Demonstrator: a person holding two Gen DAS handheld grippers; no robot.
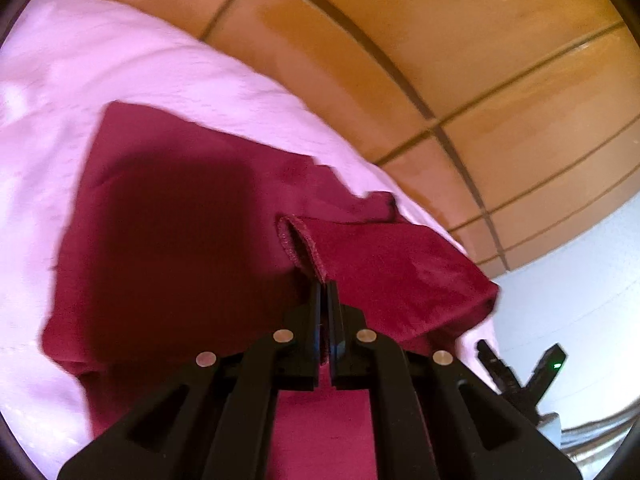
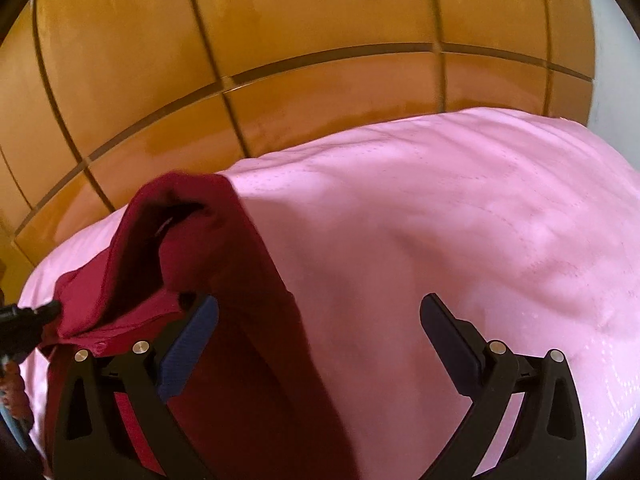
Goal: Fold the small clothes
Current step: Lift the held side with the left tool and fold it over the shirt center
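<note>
Pink sheet (image 2: 460, 208) covers the surface, orange tile floor (image 1: 460, 40) beyond. Maroon garment (image 1: 180, 216) lies on it. Left gripper (image 1: 325, 292) clamped on its hem; right gripper (image 2: 320, 320) spread wide, holding nothing.

Pink bedsheet (image 2: 460, 208) over a raised surface, dark red garment (image 1: 168, 216) lying on it, orange tiled floor (image 1: 460, 40) beyond

Dark red garment (image 1: 180, 208) lies part-folded on pink cloth (image 1: 60, 92); one hemmed edge lifted.

bright, warm | soft motion blur | fisheye-bent edges (dark corners)
</note>
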